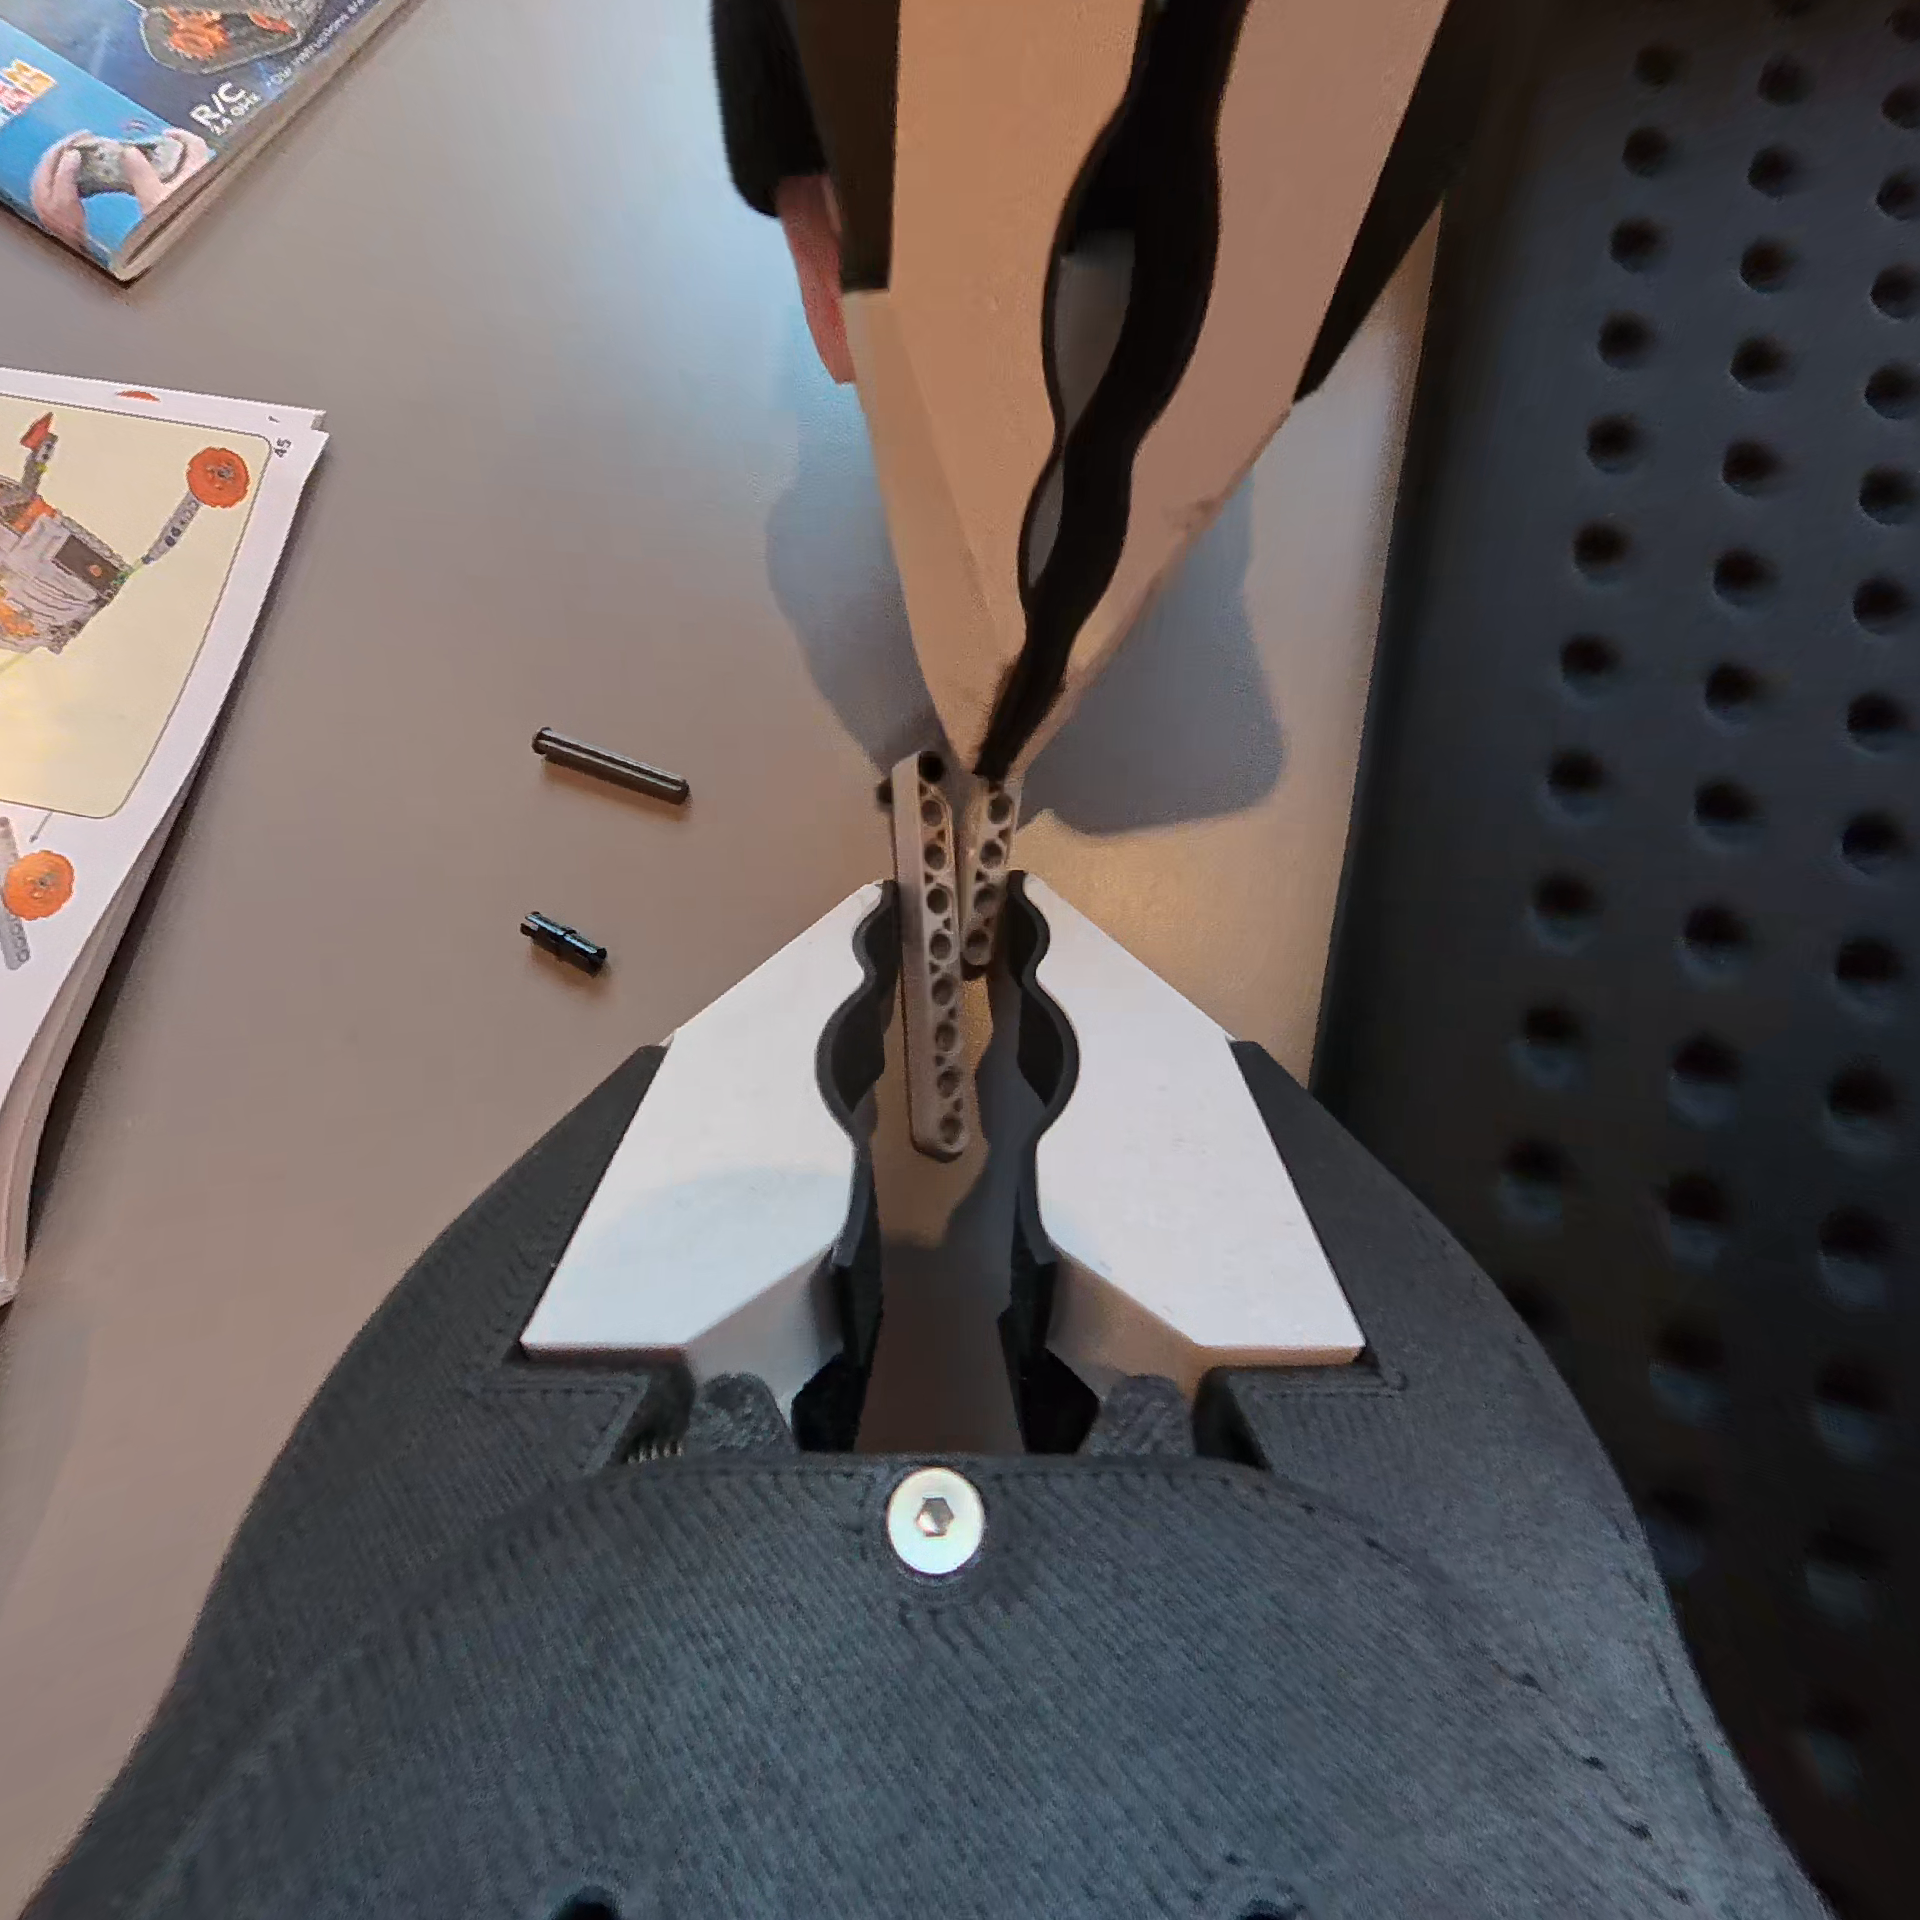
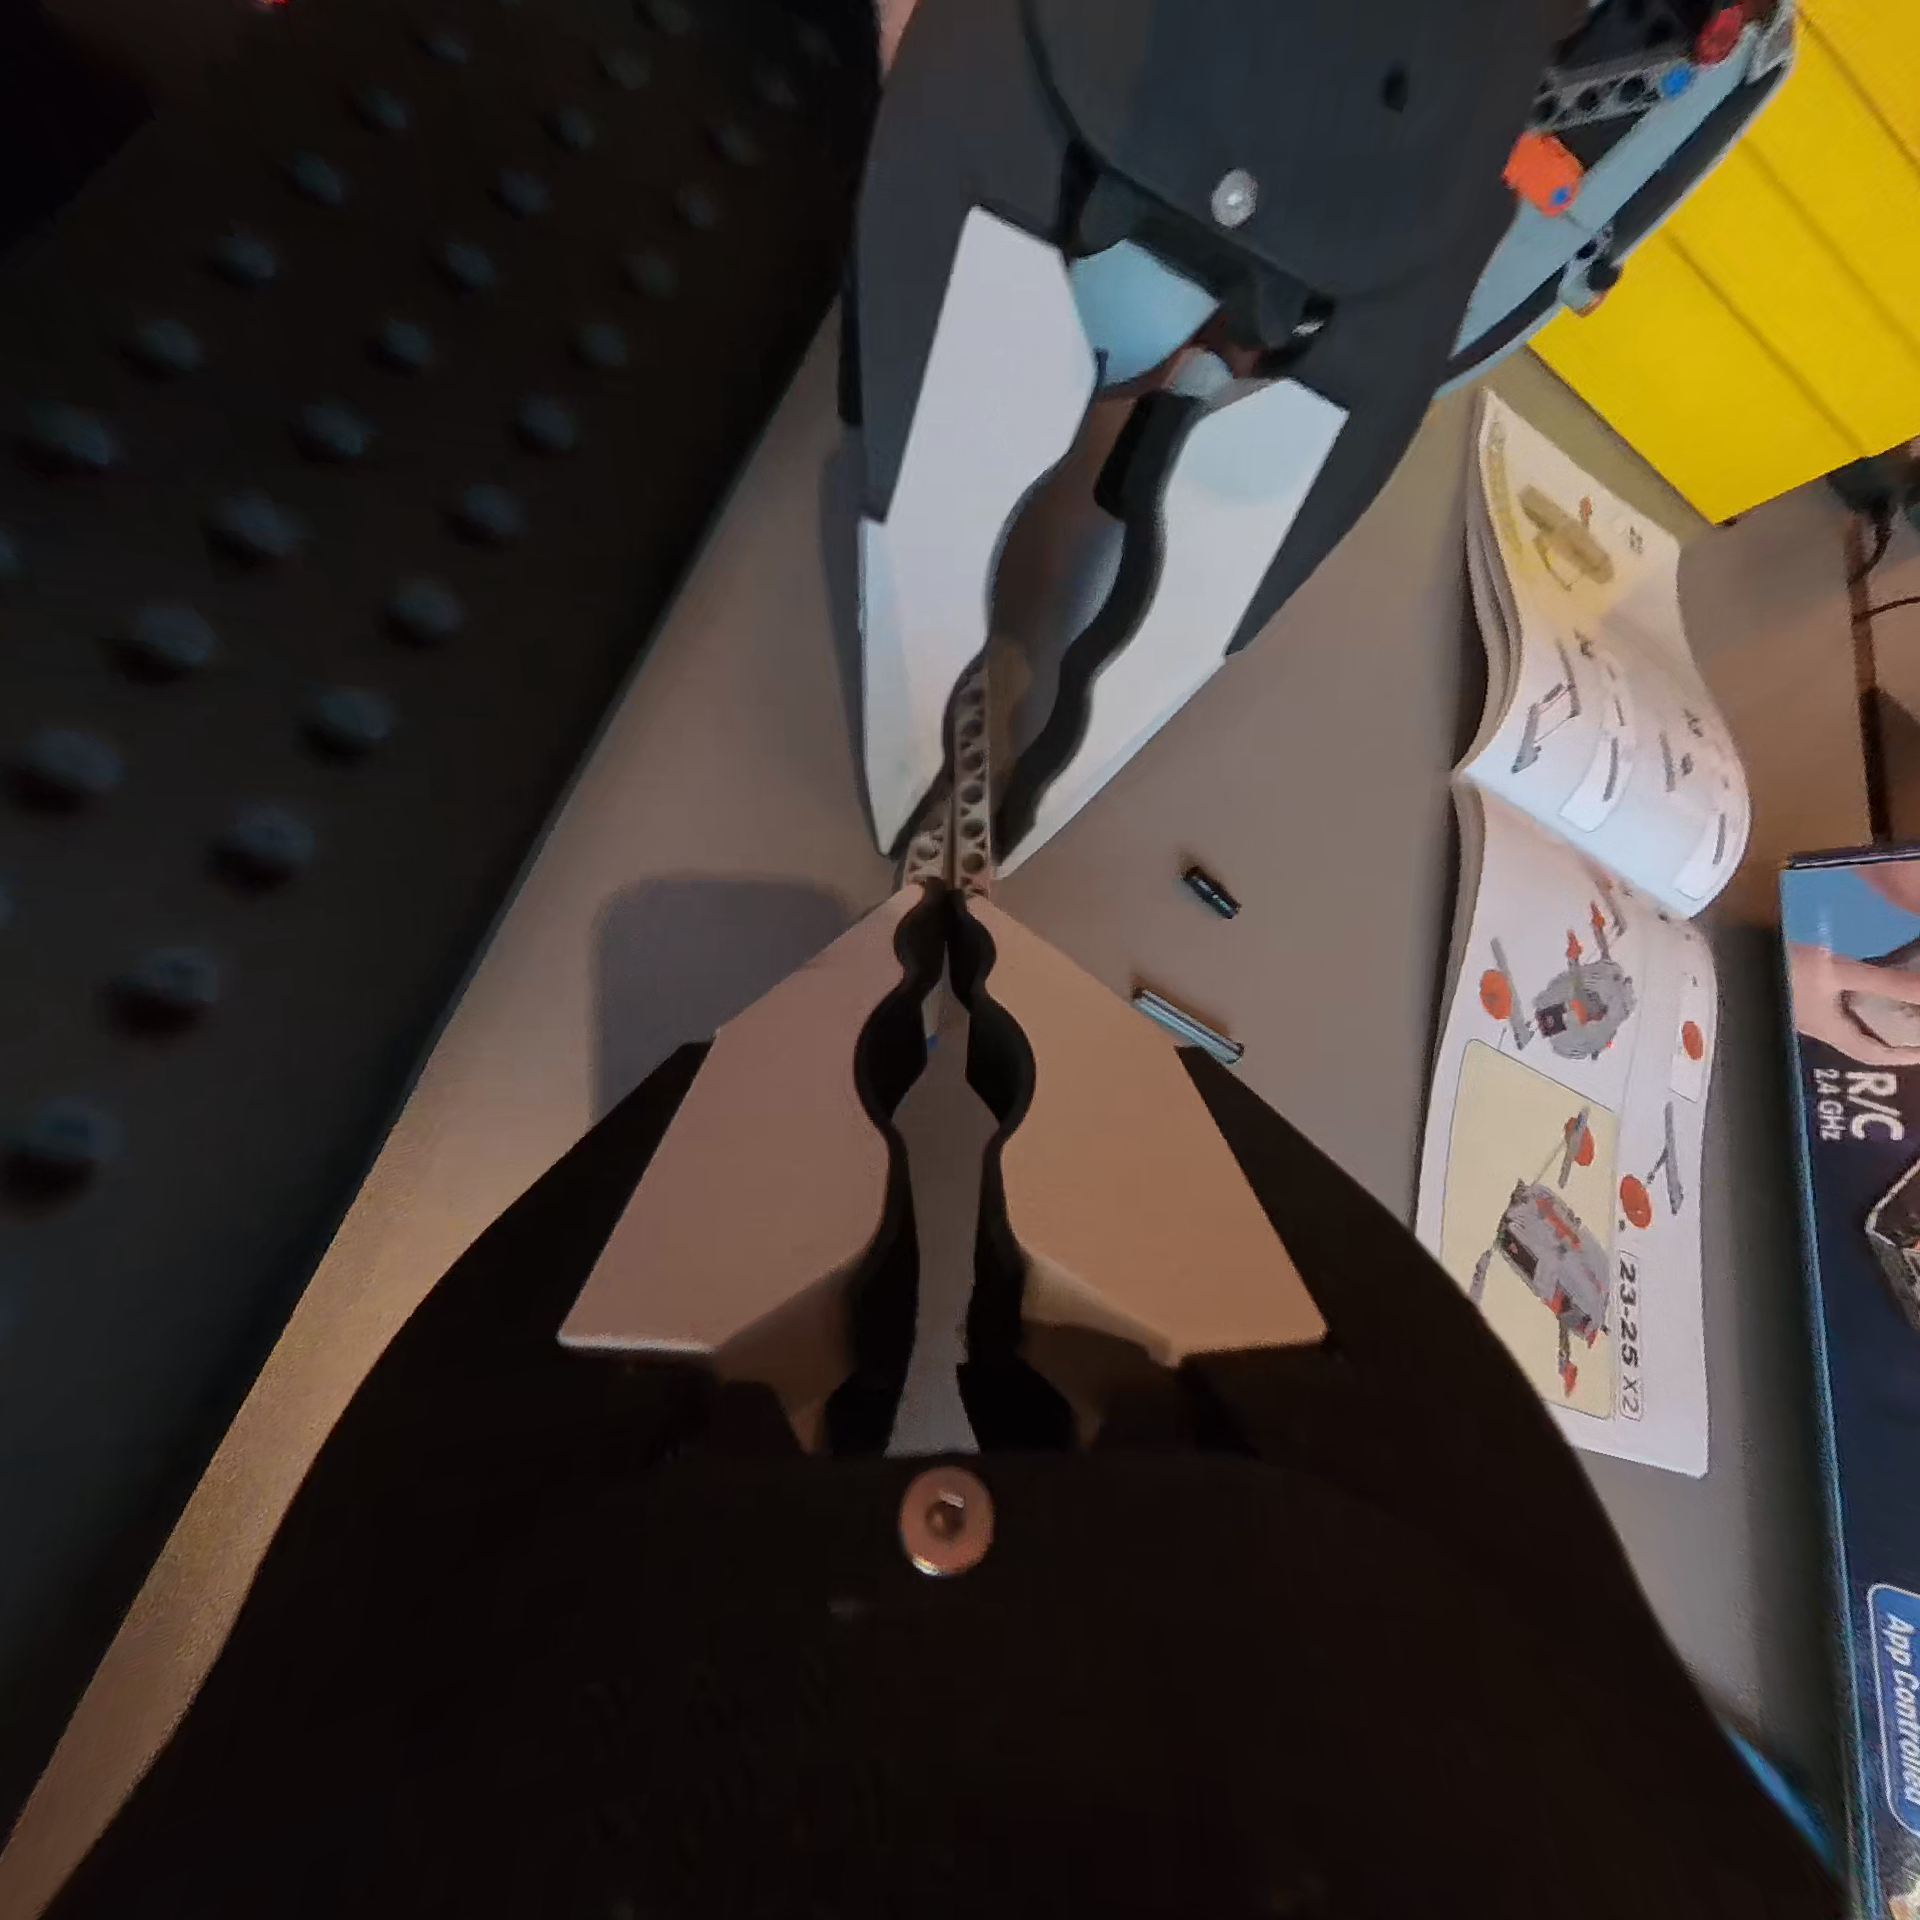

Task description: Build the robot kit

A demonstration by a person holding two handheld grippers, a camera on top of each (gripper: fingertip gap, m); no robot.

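My left gripper (image 1: 951, 894) is shut on a pair of grey perforated beams: a long beam (image 1: 940, 997) against its left pad and a shorter beam (image 1: 987, 883) against its right pad. They stand side by side and stick out past the fingertips. My right gripper (image 1: 977, 753) comes in from the far side with its pads closed together, tips touching the beams' far end. In the right wrist view my right gripper (image 2: 948, 904) is shut with the beams (image 2: 971, 800) just beyond its tips, held in the left gripper (image 2: 954, 836). Nothing shows between the right pads.
A dark axle (image 1: 610, 766) and a small black pin (image 1: 564, 942) lie on the tan table to the left. An open instruction booklet (image 1: 104, 727) lies farther left, a blue box (image 2: 1860, 1247) beyond it. A black perforated panel (image 1: 1714, 727) borders the table's right side. A yellow box (image 2: 1766, 312) stands behind. Only a small space, under 4 cm, lies between the two pairs of fingers. Between my left fingertips and the small black pin (image 1: 564, 942) there is roughly 6 cm. The right camera catches it too, in the right wrist view (image 2: 1215, 887).
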